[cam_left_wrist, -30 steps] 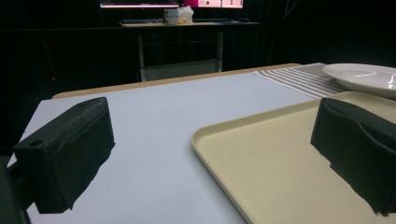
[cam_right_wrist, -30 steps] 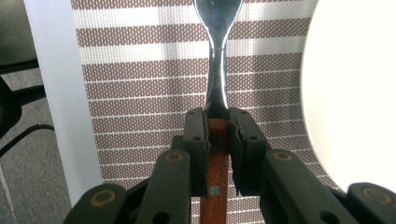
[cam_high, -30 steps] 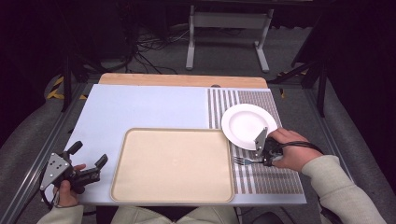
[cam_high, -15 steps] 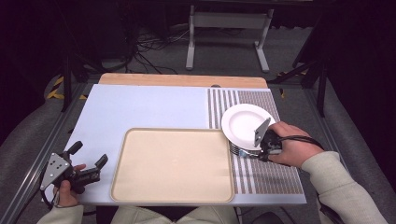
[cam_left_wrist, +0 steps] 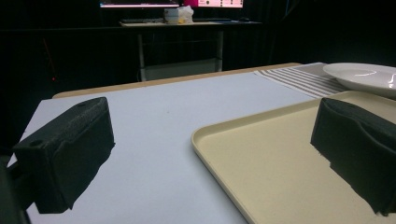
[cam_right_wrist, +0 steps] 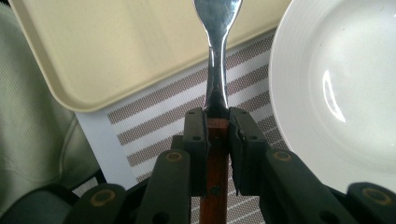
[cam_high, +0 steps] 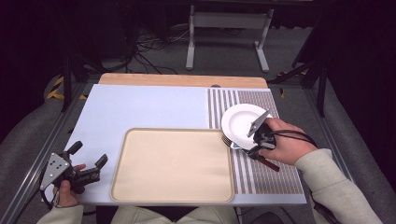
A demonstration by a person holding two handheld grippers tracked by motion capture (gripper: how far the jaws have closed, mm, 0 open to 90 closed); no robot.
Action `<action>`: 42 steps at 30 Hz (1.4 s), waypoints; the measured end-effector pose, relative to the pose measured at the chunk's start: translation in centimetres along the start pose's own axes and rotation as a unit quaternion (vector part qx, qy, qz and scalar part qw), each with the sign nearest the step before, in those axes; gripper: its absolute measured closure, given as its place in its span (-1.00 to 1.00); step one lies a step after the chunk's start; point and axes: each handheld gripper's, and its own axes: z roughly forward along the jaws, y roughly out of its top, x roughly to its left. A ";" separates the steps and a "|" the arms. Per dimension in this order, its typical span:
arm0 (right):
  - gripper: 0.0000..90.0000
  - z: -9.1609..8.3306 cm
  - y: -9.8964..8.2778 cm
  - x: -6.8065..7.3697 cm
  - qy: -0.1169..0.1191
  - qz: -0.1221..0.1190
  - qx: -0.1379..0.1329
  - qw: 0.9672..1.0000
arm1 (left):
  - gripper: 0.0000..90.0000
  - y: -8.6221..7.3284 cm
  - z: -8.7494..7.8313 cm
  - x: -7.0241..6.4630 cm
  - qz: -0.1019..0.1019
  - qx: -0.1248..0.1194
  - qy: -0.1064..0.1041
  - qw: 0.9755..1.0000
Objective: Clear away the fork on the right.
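High view: right hand-held gripper (cam_high: pixel 259 140) clamps fork (cam_right_wrist: pixel 217 56) beside plate (cam_high: pixel 240 122).

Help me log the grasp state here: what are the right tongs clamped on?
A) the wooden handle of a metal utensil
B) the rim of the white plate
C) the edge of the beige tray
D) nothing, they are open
A: in the right gripper view the right tongs are closed on the reddish wooden handle of the utensil, whose metal neck extends over the striped placemat.
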 end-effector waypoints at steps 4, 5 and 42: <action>0.73 0.0 0.7 0.3 0.007 0.034 -0.016 0.999 | -1.00 0.0 0.0 0.0 0.001 0.000 0.001 1.000; 0.73 0.0 0.7 0.3 0.007 0.034 -0.016 0.999 | -1.00 0.0 0.0 0.0 0.001 0.000 0.001 1.000; 0.73 2.2 5.7 3.3 0.028 0.228 -0.033 0.973 | -1.00 0.1 -0.1 0.1 0.001 -0.001 0.000 1.000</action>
